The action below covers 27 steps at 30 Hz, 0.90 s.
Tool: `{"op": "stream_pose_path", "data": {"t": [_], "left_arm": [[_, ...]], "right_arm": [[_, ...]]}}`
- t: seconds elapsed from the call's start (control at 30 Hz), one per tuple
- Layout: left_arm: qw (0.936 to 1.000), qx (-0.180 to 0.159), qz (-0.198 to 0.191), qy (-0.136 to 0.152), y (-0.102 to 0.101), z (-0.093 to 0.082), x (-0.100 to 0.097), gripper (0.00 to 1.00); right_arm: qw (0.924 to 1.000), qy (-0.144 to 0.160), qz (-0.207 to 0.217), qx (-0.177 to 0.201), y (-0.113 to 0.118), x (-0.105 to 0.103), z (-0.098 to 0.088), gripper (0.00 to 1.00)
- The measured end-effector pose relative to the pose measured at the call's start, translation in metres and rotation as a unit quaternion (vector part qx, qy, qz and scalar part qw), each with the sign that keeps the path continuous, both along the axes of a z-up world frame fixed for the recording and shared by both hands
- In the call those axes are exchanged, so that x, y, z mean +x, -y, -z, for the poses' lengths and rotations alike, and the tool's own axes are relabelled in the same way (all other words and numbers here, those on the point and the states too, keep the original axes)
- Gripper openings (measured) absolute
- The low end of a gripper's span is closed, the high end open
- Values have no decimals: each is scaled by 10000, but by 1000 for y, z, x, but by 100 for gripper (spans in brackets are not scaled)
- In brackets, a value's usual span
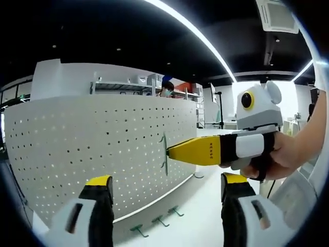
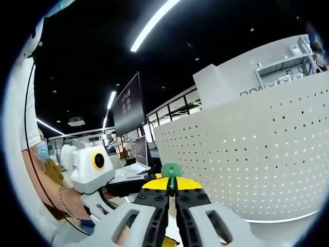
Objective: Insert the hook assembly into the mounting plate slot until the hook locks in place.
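One white pegboard (image 1: 103,149) stands upright on the tabletop (image 1: 200,206). Four green hooks can be counted: one hook (image 1: 164,153) sits against the pegboard face, pinched by the right hand-held gripper (image 1: 172,151), and three loose hooks (image 1: 157,222) lie in a row on the tabletop at the pegboard's foot. Two hand-held grippers show, the left hand-held gripper (image 1: 167,188) among them.

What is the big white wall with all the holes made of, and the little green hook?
The board looks like thin sheet metal painted matte white: flat, smooth, with neat rows of punched holes. It could be plastic. The green hook, held by the right gripper, looks like bent wire with a green coating, thin and evenly coloured.
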<state>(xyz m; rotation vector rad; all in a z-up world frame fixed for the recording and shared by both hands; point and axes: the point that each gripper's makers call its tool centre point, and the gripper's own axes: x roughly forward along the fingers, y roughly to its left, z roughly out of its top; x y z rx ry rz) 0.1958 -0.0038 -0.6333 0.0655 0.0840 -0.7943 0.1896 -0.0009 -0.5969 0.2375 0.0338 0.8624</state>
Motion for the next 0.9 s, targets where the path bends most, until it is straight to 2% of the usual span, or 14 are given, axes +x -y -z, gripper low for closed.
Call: {"op": "stream_pose_path", "data": {"t": [0.23, 0.4, 0.7, 0.9], "left_arm": [[10000, 45, 17, -83, 0, 5, 0, 87], [9999, 86, 24, -142, -1, 10, -1, 84], [9989, 125, -57, -440, -11, 34, -6, 82], [9982, 129, -149, -574, -20, 48, -11, 81]], "right_arm": [[10000, -1, 36, 13, 2, 2, -1, 0], [9997, 57, 169, -136, 7, 7, -4, 0], [9979, 165, 485, -394, 22, 20, -9, 0], [9969, 163, 658, -396, 30, 31, -16, 0]]}}
